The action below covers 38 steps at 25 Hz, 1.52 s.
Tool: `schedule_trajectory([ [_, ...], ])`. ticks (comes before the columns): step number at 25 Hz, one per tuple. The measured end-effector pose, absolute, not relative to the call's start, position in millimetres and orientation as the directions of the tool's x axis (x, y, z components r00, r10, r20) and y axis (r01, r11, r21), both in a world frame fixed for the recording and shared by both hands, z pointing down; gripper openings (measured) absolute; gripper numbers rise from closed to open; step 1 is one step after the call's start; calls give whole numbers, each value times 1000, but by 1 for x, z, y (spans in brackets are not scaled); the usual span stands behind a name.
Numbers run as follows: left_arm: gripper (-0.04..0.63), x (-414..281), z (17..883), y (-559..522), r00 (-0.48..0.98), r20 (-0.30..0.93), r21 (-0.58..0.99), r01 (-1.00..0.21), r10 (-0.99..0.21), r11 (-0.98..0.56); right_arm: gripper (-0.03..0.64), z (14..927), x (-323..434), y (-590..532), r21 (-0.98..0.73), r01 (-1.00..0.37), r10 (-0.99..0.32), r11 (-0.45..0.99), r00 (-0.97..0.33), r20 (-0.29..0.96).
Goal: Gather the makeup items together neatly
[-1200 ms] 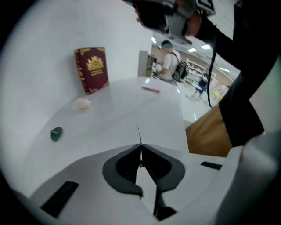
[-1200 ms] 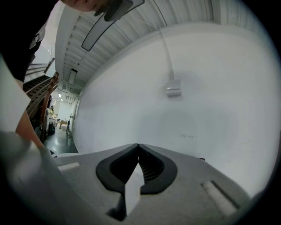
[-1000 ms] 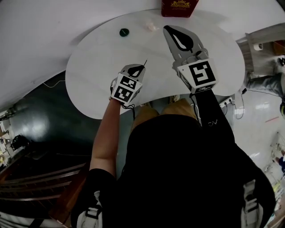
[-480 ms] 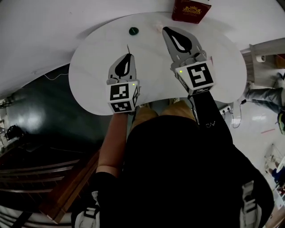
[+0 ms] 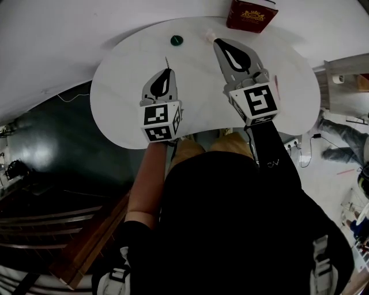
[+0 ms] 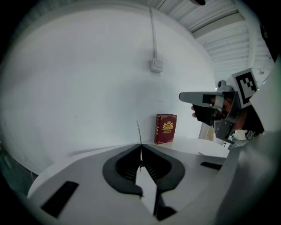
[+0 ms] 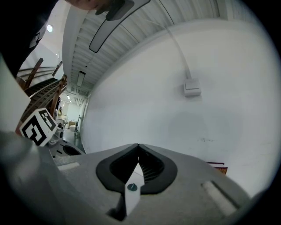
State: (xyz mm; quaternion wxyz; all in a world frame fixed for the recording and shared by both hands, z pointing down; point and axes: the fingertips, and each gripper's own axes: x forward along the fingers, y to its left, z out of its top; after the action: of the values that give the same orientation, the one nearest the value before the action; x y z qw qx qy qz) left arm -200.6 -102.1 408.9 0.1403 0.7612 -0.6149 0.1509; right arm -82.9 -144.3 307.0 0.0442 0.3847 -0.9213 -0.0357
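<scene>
A white table point(image 5: 115, 92) stands against a white wall. The left gripper point(image 6: 140, 146) pinches a thin dark stick point(image 6: 138, 131), which pokes up past its tips. The right gripper point(image 7: 138, 145) is clenched on nothing. A green disc point(image 5: 176, 40) lies beyond the left tips.

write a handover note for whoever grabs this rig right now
Left hand-held gripper: shut on a thin dark stick that juts out past its tips.
Right hand-held gripper: shut, nothing between the jaws, over the far side of the round white table.
Small dark green round item and small pale pink item lie apart near the far edge, left of the dark red box with gold print.
Done: stick gripped.
Left: nothing is grouped yet; bring stick and loose items together.
</scene>
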Motion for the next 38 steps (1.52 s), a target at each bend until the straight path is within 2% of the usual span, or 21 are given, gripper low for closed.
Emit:
schedule_trajectory([
  [4,18,-210,451,-122,178,501,43,-983,-847,-181,5,317,-78,-145,97,-715,-721,693,-688,76],
  [10,18,-223,527,-140,192,675,141,-981,-712,-131,5,325,-73,-148,100,-728,-734,679,-671,102],
  [25,20,-228,631,-104,167,902,183,-983,-398,2,5,337,-53,-152,85,-752,-755,654,-642,131],
  [27,24,-229,637,-101,163,905,183,-983,-392,14,5,338,-52,-153,77,-750,-753,656,-646,128],
  [31,83,-226,637,-100,174,898,188,-982,-403,-6,5,340,-53,-153,72,-745,-747,663,-653,130],
  [35,84,-227,633,-95,166,895,175,-984,-414,-15,5,339,-55,-148,72,-744,-745,665,-654,130],
  [38,84,-227,616,-98,161,869,163,-986,-469,-36,5,331,-53,-147,76,-753,-756,653,-646,105],
])
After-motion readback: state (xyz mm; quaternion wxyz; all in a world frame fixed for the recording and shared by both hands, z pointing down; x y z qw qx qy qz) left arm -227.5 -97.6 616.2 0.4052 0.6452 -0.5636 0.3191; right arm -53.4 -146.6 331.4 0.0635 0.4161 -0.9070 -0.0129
